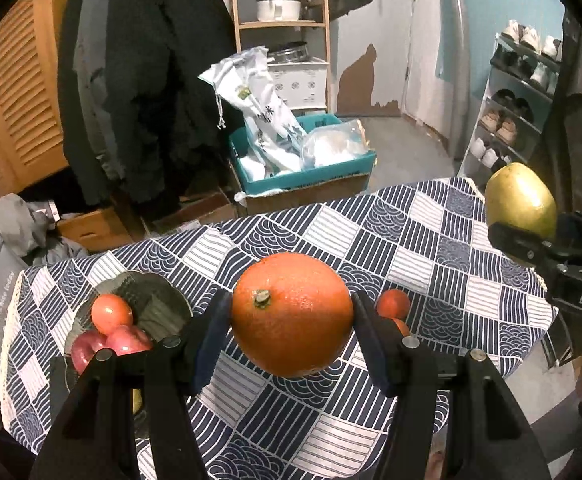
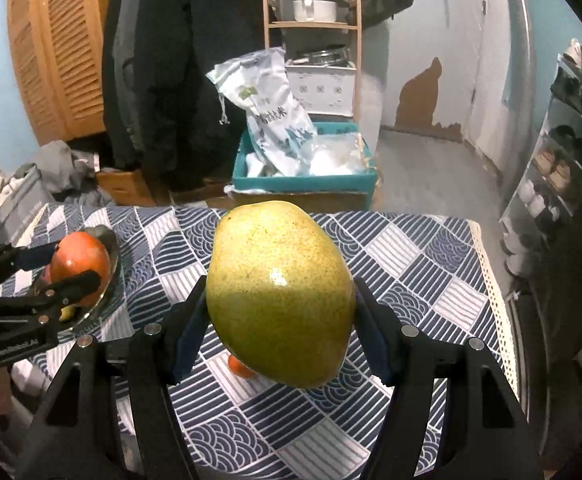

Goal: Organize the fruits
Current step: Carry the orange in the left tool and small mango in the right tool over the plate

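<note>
Here my left tongs (image 1: pixel 291 316) are clamped on an orange (image 1: pixel 292 312), held clear above the checked worktop (image 1: pixel 431 240); my right tongs (image 2: pixel 279 308) grip a green-yellow mango (image 2: pixel 279 292) likewise aloft. Left of the orange, a dark bowl (image 1: pixel 159 292) holds red fruits (image 1: pixel 111 314); two small oranges (image 1: pixel 393 304) lie on the cloth beyond.

At nine o'clock of the left wrist view, the dark glass bowl (image 1: pixel 147 300) loses its near rim behind the black left gripper (image 1: pixel 291 312), which also covers the red apples (image 1: pixel 103 346) partly. Two small orange tangerines (image 1: pixel 393 303) peek past a finger; in the right wrist view, the yellow-green mango (image 2: pixel 279 292) hides all but one sliver.
</note>
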The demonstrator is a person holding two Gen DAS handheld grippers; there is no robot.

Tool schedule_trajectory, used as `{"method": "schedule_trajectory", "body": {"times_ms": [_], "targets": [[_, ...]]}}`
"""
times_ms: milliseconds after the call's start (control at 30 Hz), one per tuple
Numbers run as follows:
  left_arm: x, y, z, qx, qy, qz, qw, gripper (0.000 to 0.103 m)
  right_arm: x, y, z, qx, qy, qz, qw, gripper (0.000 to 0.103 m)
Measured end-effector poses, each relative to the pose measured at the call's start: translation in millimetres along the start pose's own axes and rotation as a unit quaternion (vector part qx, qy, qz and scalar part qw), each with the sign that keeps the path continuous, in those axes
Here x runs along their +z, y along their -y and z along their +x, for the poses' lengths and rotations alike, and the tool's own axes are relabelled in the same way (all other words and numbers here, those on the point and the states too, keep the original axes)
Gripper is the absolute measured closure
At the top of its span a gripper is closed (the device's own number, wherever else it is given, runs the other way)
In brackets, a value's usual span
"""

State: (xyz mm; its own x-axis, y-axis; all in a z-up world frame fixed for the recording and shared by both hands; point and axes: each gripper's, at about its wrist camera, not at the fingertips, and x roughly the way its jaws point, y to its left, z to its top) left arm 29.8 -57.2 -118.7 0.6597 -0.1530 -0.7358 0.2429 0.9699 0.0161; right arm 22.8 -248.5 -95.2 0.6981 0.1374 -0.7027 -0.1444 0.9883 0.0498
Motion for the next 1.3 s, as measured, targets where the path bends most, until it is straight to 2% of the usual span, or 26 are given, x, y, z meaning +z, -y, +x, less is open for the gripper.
{"method": "schedule_trajectory", "body": {"times_ms": [533,1300], "targets": [[-3,-36,-18,0.008,0.009,-0.037,0.9993,0.041,15,-33,-3,0.021,0.006,-0.022,1.0,0.035],[-30,-111,-13,0.035,-0.012,-0.107,0.9935,0.041,37,-116,41,0.075,-0.018,-0.06,0.995,0.035]]}}
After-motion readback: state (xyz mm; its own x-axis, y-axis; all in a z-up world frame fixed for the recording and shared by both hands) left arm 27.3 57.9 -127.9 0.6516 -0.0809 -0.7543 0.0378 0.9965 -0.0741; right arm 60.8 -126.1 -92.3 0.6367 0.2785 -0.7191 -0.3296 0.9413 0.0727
